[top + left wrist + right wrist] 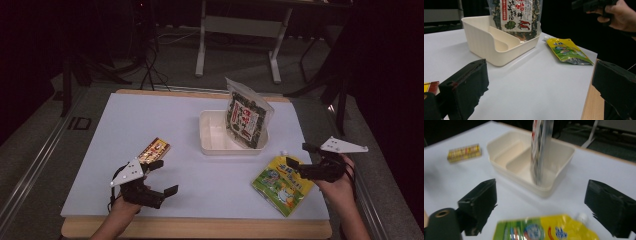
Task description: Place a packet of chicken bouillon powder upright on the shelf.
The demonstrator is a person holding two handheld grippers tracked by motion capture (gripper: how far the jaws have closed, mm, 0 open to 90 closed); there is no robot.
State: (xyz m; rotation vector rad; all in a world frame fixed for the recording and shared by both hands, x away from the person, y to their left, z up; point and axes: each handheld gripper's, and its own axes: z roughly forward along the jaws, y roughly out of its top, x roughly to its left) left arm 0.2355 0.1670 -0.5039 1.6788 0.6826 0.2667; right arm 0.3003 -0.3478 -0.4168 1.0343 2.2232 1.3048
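White tabletop, wooden edge, dark room

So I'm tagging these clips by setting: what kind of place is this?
Probably a lab or workshop, not a home: a white board on a wooden table, dark surroundings, cables on the floor and a bare desk frame behind.

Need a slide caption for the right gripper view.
Open right gripper above yellow pouch, facing cream tray holding upright snack bag.

Dark seaweed-like bag upright in cream tray; snack bar w/ wrapper nearby.
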